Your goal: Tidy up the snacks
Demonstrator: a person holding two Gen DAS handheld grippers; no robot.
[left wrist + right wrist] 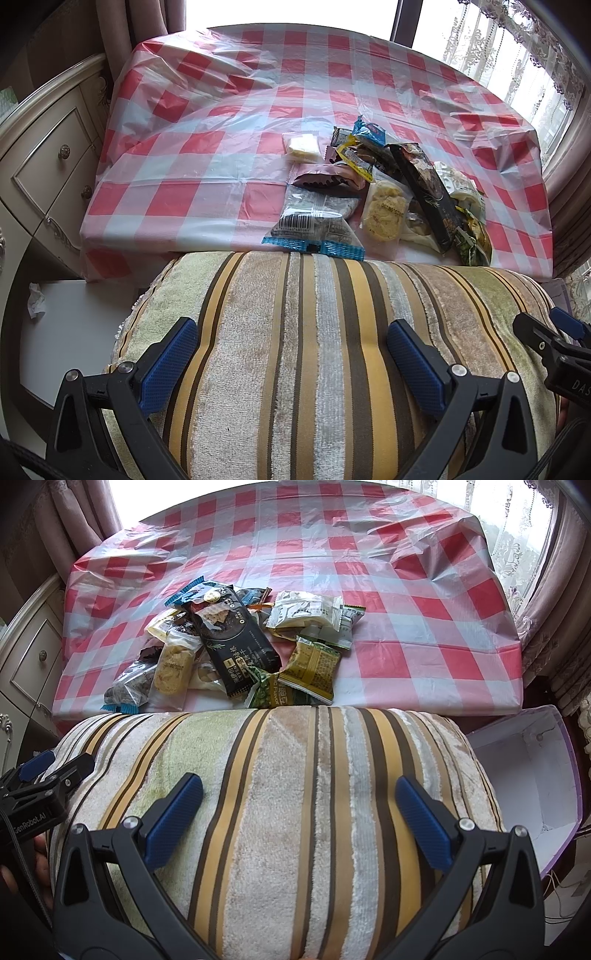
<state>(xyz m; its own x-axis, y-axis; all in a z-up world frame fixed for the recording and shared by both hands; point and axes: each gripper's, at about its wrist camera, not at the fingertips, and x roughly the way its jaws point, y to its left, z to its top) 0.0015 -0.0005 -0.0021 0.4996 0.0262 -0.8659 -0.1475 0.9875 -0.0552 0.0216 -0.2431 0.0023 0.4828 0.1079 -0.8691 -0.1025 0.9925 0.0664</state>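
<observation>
Checks, stripes and wrappers

The tablecloth (229, 155) is red-and-white checked; the cushion (295, 812) runs in cream, green, yellow and brown stripes; one long snack packet (236, 646) is black; gripper pads (168, 363) are blue.

Both black-framed grippers, left gripper (291, 354) and right gripper (299, 812), carry ribbed blue pads and silver screws.

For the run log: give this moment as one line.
left gripper open | right gripper open | both over striped cushion | snack pile untouched on checkered tablecloth
</observation>
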